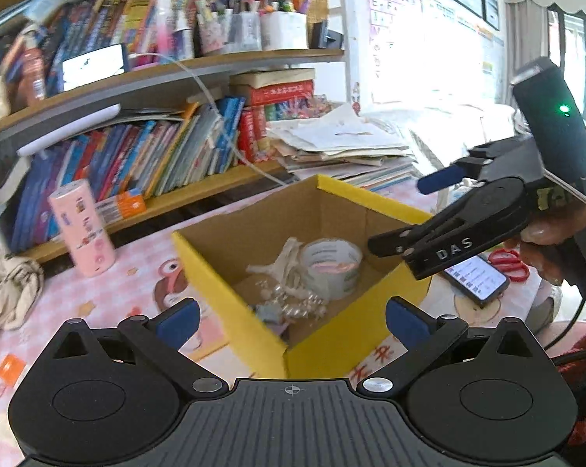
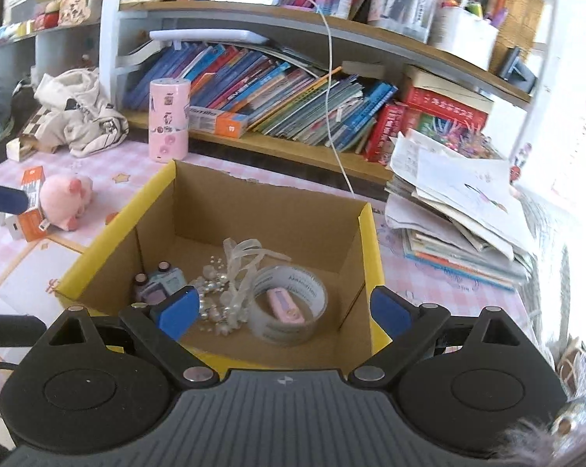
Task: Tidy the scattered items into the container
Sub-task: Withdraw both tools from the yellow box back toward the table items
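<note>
The left claw [image 1: 291, 319] stands wide with nothing between its blue pads, hovering at the near corner of the yellow cardboard box [image 1: 230, 307] low in the left wrist view. The right claw [image 2: 285, 307] is likewise spread wide and empty, poised over the box's near wall at the bottom centre of its own frame; in the left wrist view it enters from the right edge, above the box's right rim.

Inside the box, at frame centre, lie a roll of clear tape [image 2: 289, 303] with a small pink item [image 2: 285, 305] resting in its hole, a tangle of white ribbon and pearl beads [image 2: 224, 292] just left of the roll, and a small purple toy [image 2: 158, 286] in the near-left corner.

On the pink checked desk [image 2: 440, 284], a pink plush pig [image 2: 65, 202] lies at the left edge of the right wrist view, touching an orange carton [image 2: 32, 210]. A pink cylinder [image 2: 168, 118] stands upright behind the box, before the bookshelf [image 2: 293, 144]. A stack of papers [image 2: 456, 210] sits at right. A phone [image 1: 476, 280] and red scissors [image 1: 511, 264] lie right of the box in the left wrist view.
</note>
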Demonstrator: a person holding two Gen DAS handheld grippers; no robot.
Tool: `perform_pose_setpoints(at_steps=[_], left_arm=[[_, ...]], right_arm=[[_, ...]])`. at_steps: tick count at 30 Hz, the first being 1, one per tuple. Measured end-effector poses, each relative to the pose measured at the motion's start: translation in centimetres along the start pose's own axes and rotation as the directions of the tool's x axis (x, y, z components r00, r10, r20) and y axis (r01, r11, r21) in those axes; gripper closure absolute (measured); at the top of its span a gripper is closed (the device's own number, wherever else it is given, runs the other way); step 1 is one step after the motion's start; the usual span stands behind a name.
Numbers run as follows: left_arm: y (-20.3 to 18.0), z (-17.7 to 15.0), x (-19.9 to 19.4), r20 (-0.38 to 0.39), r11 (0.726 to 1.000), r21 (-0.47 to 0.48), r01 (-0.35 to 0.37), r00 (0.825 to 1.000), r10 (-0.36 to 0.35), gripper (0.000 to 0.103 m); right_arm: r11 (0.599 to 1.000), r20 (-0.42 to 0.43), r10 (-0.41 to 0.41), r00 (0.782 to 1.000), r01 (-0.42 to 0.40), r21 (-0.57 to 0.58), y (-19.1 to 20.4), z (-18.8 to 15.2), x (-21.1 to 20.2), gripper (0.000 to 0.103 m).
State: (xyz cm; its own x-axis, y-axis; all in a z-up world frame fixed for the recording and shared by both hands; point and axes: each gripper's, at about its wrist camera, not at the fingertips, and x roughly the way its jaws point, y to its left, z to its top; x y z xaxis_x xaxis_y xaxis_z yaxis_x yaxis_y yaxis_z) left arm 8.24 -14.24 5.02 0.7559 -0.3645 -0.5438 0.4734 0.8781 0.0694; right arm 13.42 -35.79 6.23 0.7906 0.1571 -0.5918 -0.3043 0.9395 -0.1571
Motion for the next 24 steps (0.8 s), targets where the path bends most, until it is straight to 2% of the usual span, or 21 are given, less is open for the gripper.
perform_pose_setpoints(at_steps=[13,24], left_arm=[[3.5,-4.4,-4.8,-0.034,0.988,-0.136,-0.072,0.997,0.068,0.0],[5.3,-7.2,-7.2,-0.081,0.975,-0.164,-0.148,0.987,0.136,0.0]], right_arm=[[0.997,-0.007,-0.051,0.999,0.052,0.065,6.8,-2.7,-4.4,0.004],[1.0,-0.038,-0.008,0.999,0.009,0.018,12.9,-4.1,-5.7,0.003]])
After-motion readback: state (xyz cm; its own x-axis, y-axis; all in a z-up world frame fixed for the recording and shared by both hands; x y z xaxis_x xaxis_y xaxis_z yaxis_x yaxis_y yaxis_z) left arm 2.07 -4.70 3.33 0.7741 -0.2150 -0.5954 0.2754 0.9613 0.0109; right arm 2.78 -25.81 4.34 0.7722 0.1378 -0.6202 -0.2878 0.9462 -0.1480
